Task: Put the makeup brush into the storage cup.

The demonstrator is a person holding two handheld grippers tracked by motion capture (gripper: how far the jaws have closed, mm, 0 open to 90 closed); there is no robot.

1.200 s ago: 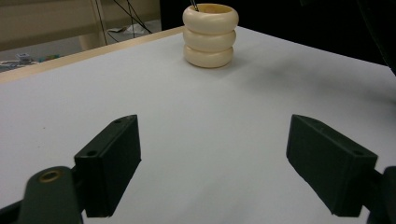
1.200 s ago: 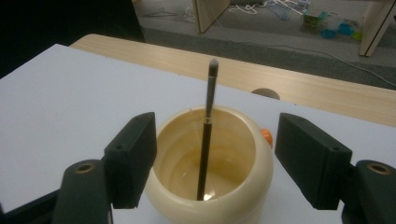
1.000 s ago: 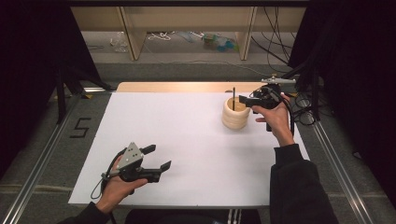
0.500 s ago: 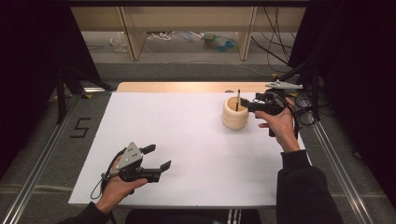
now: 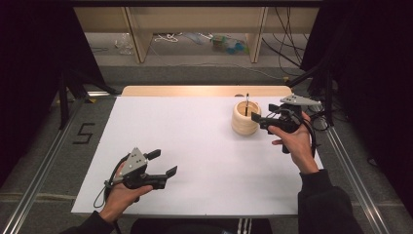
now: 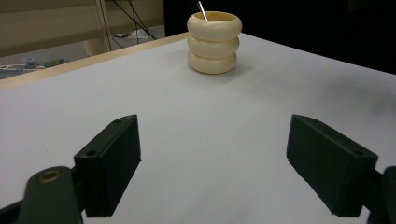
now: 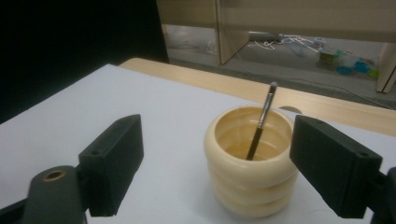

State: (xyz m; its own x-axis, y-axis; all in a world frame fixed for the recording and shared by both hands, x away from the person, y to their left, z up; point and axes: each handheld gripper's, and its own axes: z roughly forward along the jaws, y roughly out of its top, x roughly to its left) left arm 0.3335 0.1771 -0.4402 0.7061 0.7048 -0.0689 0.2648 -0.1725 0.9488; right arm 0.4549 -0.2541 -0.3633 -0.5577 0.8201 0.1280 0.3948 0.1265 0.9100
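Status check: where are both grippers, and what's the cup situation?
Left gripper open, idle, near table edge. Right gripper open beside cream ribbed wooden cup. Thin dark stick stands inside cup, leaning on rim. White table between them bare.

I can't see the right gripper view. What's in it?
A cream, ring-shaped wooden cup stands on the white table with a thin dark stick leaning inside it. The right claw is open, its two black jaws on either side of the cup without touching it.
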